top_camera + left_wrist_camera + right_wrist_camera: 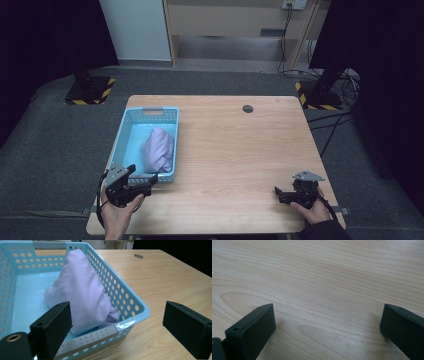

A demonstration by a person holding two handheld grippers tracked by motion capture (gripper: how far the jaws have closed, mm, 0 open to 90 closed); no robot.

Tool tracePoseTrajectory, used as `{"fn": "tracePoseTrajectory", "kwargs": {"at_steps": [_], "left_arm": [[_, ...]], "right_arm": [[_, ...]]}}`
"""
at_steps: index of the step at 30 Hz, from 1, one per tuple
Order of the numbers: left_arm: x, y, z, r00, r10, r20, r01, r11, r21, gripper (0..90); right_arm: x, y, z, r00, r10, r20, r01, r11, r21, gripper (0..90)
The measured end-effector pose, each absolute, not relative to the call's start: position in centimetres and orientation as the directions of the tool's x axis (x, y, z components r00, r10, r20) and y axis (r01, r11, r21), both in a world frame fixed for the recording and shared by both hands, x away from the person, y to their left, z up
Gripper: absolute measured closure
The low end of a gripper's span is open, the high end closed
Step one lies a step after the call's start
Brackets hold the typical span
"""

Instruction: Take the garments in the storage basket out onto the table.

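Left gripper hovering, jaws apart, at the basket's near corner | cloth lying bunched inside, against the right wall | right gripper idling agape over bare bench | advice: clearing the rim, pinching a thick fold | soft lilac fabric, perforated blue plastic, pale woodgrain

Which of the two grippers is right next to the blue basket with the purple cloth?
The left gripper: it sits open at the near end of the blue basket holding the purple cloth. The right gripper is open too, over bare table.
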State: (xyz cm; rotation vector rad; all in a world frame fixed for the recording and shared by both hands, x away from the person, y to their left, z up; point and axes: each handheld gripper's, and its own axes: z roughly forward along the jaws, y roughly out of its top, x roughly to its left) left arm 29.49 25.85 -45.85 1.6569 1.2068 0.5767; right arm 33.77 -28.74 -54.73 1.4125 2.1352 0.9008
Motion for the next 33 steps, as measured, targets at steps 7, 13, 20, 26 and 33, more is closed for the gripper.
{"fn": "tracePoseTrajectory", "kwargs": {"at_steps": [7, 13, 20, 26, 33], "left_arm": [[30.5, 26.0, -45.5, 0.383, 0.909, -0.163, 0.452, -0.03, 0.891, 7.6], [31.3, 26.1, -45.1, 0.378, 0.911, -0.166, 0.459, -0.028, 0.888, 7.6], [32.2, 26.0, -44.7, 0.376, 0.909, -0.178, 0.468, -0.021, 0.883, 7.6], [32.9, 26.0, -44.7, 0.368, 0.913, -0.175, 0.473, -0.022, 0.881, 7.7], [33.7, 26.0, -44.7, 0.355, 0.92, -0.168, 0.481, -0.026, 0.876, 7.7]], "right_arm": [[33.8, -28.7, -54.7, -0.393, 0.92, 0.004, 0.644, 0.272, 0.715, 0.4], [33.8, -28.7, -54.7, -0.393, 0.92, 0.003, 0.644, 0.273, 0.715, 0.4], [33.8, -28.7, -54.7, -0.393, 0.92, 0.004, 0.644, 0.272, 0.714, 0.4], [33.8, -28.7, -54.7, -0.393, 0.92, 0.004, 0.644, 0.272, 0.715, 0.4], [33.8, -28.7, -54.7, -0.393, 0.92, 0.003, 0.644, 0.273, 0.715, 0.4]]}}
